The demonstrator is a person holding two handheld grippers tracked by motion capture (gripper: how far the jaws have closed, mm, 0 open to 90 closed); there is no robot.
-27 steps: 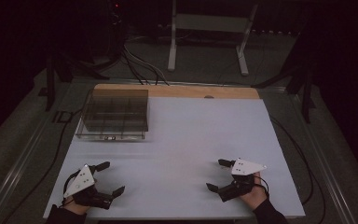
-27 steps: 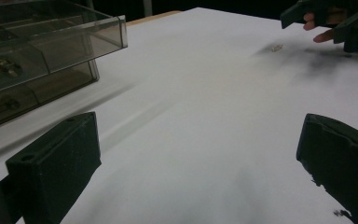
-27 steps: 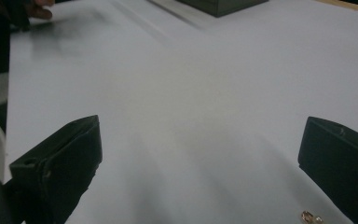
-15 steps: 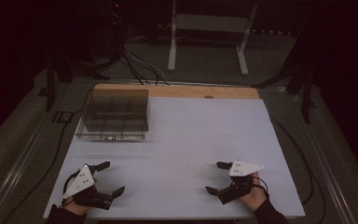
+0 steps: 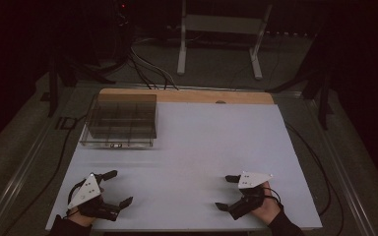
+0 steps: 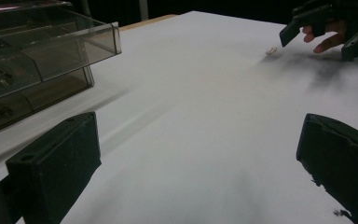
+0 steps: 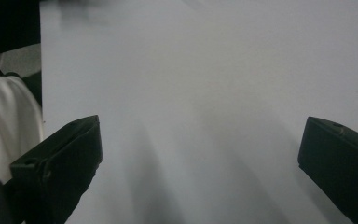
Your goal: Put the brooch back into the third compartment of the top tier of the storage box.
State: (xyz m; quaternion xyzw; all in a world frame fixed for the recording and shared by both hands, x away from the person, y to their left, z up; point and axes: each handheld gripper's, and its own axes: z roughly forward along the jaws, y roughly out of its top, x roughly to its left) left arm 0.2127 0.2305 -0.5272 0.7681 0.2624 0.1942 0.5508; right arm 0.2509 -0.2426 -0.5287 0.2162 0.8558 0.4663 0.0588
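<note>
white tabletop (image 5: 192,147) carries a clear plastic drawer box (image 5: 120,120) at its far left, well apart from the left gripper (image 5: 115,189) and right gripper (image 5: 227,192), both spread wide and empty near the front edge

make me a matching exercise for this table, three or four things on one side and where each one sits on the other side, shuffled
Things:
1. clear plastic drawer box
2. left gripper
3. right gripper
4. bare wooden strip

Places:
A. near right part of the white table
B. along the table's far edge
C. far left part of the table
D. near left corner of the table

Pairs: 1-C, 2-D, 3-A, 4-B
</note>
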